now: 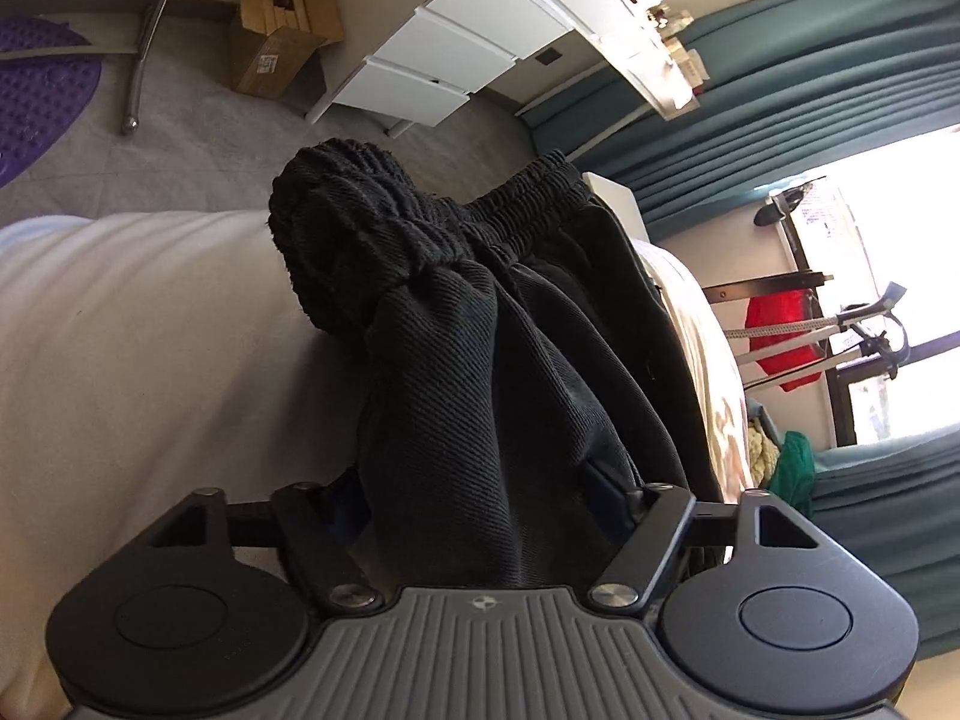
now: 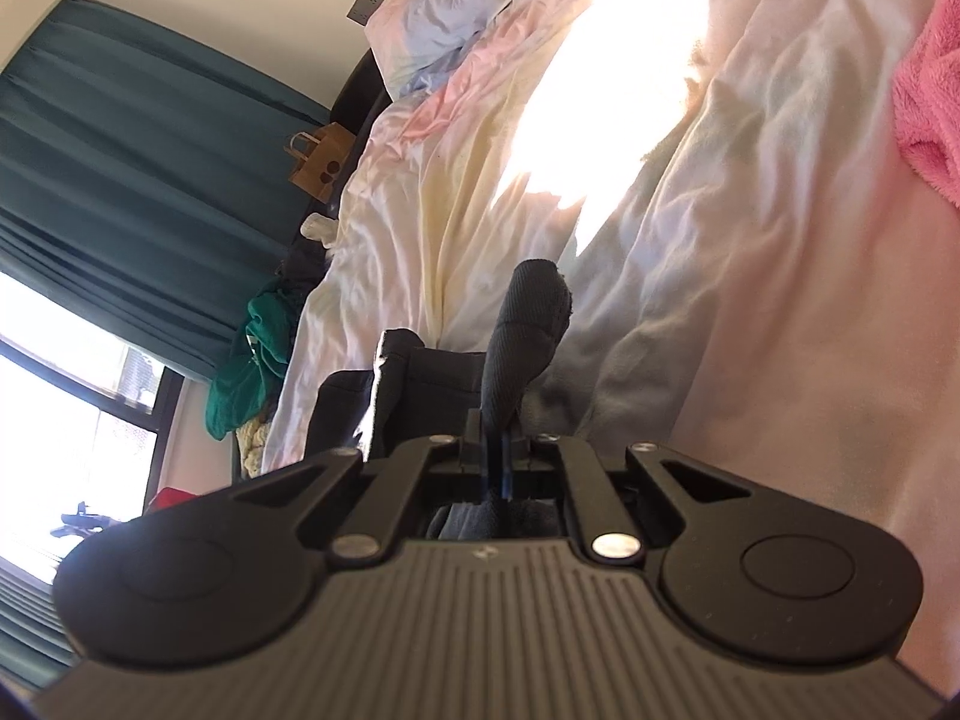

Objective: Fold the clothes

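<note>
The left gripper (image 1: pixel 480 480) pinched bunched black elastic-waist trousers (image 1: pixel 480 312), which ran toward 12 o'clock over the white bedsheet (image 1: pixel 150 330). The right gripper (image 2: pixel 498 450) was clamped on a narrow fold.

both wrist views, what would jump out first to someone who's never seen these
In the left wrist view the eye goes to the black garment, its elastic waistband bunched at the top, filling the centre and running down into the left gripper. In the right wrist view, the right gripper is pinched shut on a narrow fold of the same dark cloth, in front of a blown-out sunlit patch on the rumpled pastel bedding. A pink fluffy blanket sits at the right edge.
</note>
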The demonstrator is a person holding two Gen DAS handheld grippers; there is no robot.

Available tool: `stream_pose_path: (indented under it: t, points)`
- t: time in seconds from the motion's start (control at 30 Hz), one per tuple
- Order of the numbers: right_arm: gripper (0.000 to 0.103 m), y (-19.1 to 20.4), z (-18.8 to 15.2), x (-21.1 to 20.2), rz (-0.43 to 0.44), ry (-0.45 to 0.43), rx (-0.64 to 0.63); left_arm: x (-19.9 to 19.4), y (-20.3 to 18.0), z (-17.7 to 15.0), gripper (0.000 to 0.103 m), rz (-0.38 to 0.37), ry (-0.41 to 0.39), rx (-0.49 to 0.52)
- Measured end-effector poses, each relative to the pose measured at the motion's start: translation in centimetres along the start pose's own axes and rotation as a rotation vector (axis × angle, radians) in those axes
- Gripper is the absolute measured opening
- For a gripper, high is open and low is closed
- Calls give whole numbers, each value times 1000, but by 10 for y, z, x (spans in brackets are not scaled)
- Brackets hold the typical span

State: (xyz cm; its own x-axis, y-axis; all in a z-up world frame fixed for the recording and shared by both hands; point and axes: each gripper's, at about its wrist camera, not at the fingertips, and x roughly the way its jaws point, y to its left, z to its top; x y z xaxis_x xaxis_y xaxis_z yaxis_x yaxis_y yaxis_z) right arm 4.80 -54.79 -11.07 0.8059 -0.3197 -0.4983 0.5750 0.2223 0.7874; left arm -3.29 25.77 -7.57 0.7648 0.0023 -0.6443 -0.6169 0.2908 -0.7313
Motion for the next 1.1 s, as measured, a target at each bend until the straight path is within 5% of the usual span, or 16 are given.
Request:
stream_pose_path:
  t: [0.03,0.1,0.2,0.37,0.57,0.8,0.97,1.1]
  points:
    - [7,2,0,-1,-2,-4,-14,-1,3,1,53,-13,3,-27]
    - [7,7,-1,-3,-1,-13,-44,-7,3,0,22,-45,-4,-22]
    - [7,13,-1,-12,19,-40,-69,-20,-4,-1,9,-97,-34,47]
    - [7,8,5,-36,68,-65,5,-64,-17,-2,6,-233,-77,112]
    - [7,43,12,-46,75,-132,-100,-101,-32,14,6,-312,-60,114]
    - [7,103,23,-30,83,-174,-224,-72,-69,54,6,-317,7,59]
    - [7,190,22,46,56,-143,-363,-11,-122,77,7,-291,2,77]
    - [7,240,-15,129,-10,-167,-549,62,-157,93,7,-225,1,71]
